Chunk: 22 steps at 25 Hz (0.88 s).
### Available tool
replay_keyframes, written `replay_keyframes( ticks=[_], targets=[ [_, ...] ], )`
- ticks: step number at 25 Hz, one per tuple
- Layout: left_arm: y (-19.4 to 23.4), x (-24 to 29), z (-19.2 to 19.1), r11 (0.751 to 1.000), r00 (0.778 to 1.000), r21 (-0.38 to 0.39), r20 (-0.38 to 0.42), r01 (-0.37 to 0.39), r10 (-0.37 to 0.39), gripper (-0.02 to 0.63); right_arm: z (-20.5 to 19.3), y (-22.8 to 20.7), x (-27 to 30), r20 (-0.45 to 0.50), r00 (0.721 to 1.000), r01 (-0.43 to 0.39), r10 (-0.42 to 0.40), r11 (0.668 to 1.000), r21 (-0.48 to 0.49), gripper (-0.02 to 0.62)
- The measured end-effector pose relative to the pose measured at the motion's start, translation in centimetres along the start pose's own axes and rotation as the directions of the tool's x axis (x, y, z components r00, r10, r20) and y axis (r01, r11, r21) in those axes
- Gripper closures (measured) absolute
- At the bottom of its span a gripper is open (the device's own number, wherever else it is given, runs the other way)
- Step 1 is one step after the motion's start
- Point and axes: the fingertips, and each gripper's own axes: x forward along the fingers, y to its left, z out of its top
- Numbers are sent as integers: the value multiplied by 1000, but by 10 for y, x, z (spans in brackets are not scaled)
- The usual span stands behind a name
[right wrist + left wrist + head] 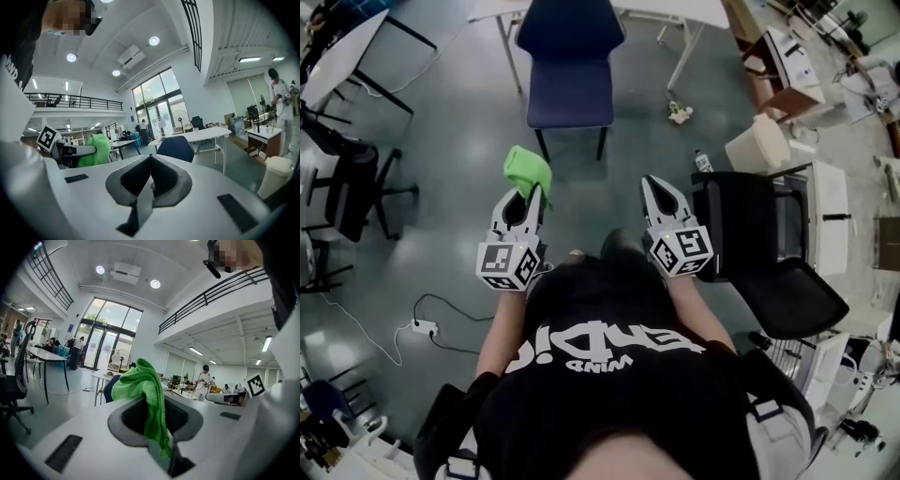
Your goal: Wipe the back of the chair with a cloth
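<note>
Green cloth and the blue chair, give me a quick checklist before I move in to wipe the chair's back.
1. Green cloth gripped by left tongs: ok, shut on it.
2. Cloth bunch reaches past the tips: ok.
3. Right tongs free: ok, shut on nothing.
4. Blue chair ahead, nothing on the floor between: ok.
5. Cloth on the backrest: not ok, well apart.
6. Rear face of backrest reachable: cannot tell, it faces away and a table stands close behind.
</note>
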Motion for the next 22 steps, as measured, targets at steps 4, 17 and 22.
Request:
replay_keyframes(
  ticks=[4,17,22],
  targets=[
    [14,11,2,1000,1000,-7,-2,16,-16,537,1,0,13,0,1000,25,-25,1000,-5,600],
    [67,116,22,1000,1000,-2,13,13,-13,537,7,-58,120,-10,1000,28,-28,1000,-2,600],
    [88,184,52,1000,1000,4,25,-15,15,537,36,-109,180,-12,1000,13,-13,1000,-4,600]
  ],
)
